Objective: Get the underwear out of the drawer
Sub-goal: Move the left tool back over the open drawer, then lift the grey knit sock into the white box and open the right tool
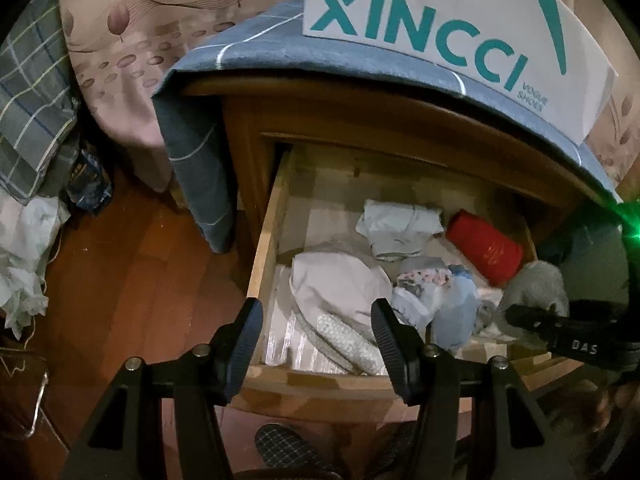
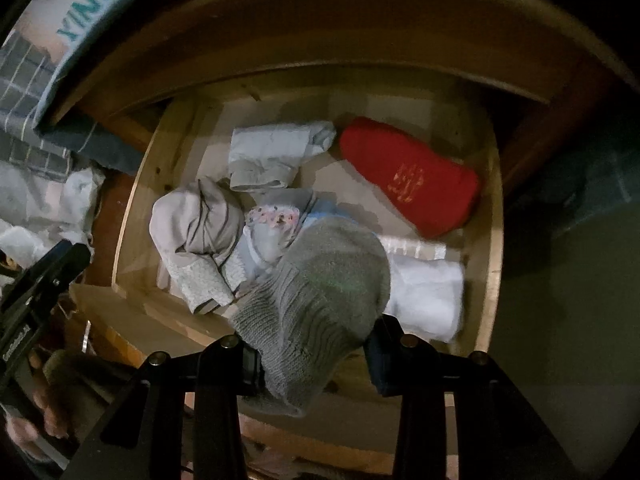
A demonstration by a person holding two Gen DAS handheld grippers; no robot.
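Grey knit garment point(image 2: 320, 300) in right tongs point(image 2: 312, 364)

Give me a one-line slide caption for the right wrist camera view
Right gripper holds a grey knitted garment above the open wooden drawer of folded clothes, including a red bundle.

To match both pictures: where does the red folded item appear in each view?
Left wrist: red folded item lies right of centre, in the drawer's back right corner.
Right wrist: red folded item lies upper right.
Shared landmark: the pale folded cloth beside it.
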